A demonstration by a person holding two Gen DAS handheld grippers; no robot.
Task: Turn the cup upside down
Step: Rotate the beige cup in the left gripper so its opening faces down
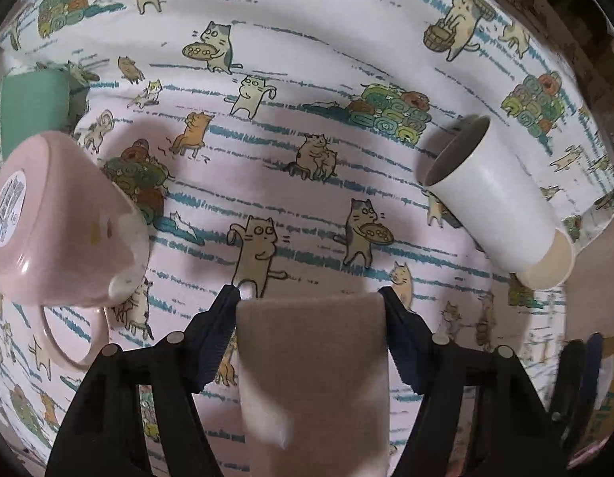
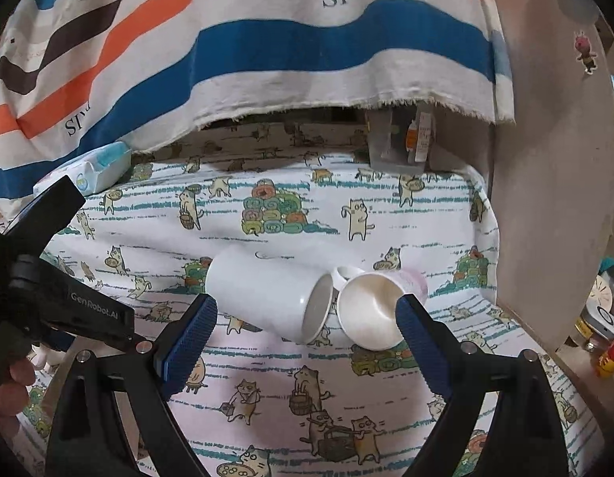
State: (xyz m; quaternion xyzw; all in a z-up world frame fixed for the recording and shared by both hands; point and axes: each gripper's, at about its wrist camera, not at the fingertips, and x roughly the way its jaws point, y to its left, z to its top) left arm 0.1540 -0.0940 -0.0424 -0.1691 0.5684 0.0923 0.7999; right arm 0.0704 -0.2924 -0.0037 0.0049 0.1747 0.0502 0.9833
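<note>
Cat-print cloth [image 1: 307,59] | left tool [image 1: 310,292] pinching beige cup [image 1: 312,377] | right tool [image 2: 307,310] spread

A cat-print tablecloth [image 2: 386,214] covers the table, with a striped cloth [image 2: 267,47] hanging behind beside a wooden panel [image 2: 553,183].

A cat-print cloth [image 2: 291,206] covered the worktop, drawn with cartoon cats, baskets and stacked rolls over teal streaks. A striped fabric [image 2: 243,39] in orange, blue, brown and white hung above the far edge, printed with "PARIS". A pack of wipes [image 2: 88,175] lay at the back left, under the fabric's hem. A clear container [image 2: 402,143] with labelled items stood at the back right. A pale wooden panel [image 2: 553,183] rose on the right, bearing a small sticker [image 2: 585,53]. In the left wrist view, a green box-like thing [image 1: 32,107] sat at the left edge.
</note>
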